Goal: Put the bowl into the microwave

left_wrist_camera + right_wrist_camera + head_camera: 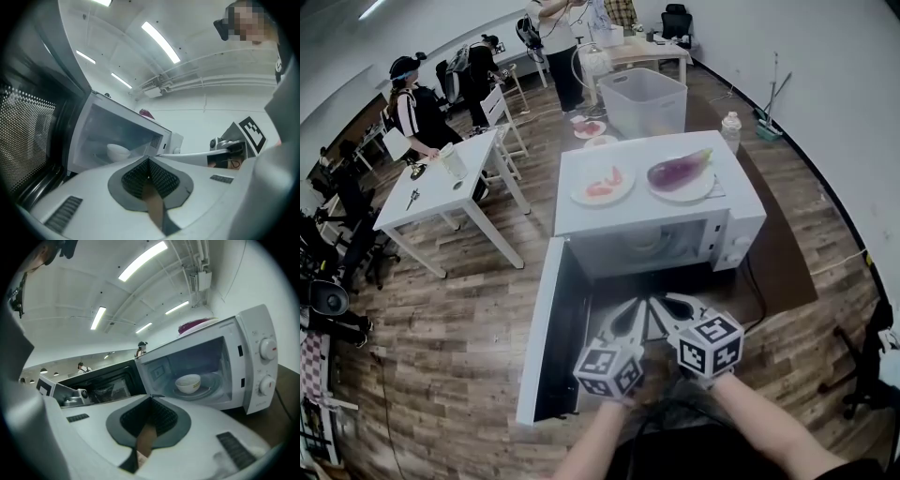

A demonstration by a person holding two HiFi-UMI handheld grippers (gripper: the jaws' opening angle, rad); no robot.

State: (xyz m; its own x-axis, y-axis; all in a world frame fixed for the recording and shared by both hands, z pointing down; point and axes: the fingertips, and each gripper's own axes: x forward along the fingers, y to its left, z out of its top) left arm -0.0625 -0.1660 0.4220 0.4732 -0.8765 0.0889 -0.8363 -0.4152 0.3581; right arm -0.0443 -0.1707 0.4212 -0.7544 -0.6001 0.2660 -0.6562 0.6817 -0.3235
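On dark worktop (773,258): white microwave (661,220), door (546,337) swung wide open to the left, cavity facing the person. No brand legible on it; markings by the two dials (268,348) too small to read. Behind it a grey bin (645,98). Off left a white worktop (441,192) with people nearby, some cut off by the frame edge.

Two plates on the microwave roof:
- One plate (698,194) holds a purple eggplant (680,171).
- The other plate (579,194) holds reddish food (605,181), kind unclear.

Clear bottle (730,129) stands past the microwave, label unreadable.

Left gripper (630,307) and right gripper (672,302) sit side by side just before the opening, apart from the bowl. Left fingers pressed together, nothing between them; right fingers likewise closed and empty. Marker cubes (711,342) carry only black-and-white squares.

White bowl (188,383) stands upright on the glass turntable (214,382) inside the cavity. Head view hides nearly all of it under the roof. Bowl's inside not visible.
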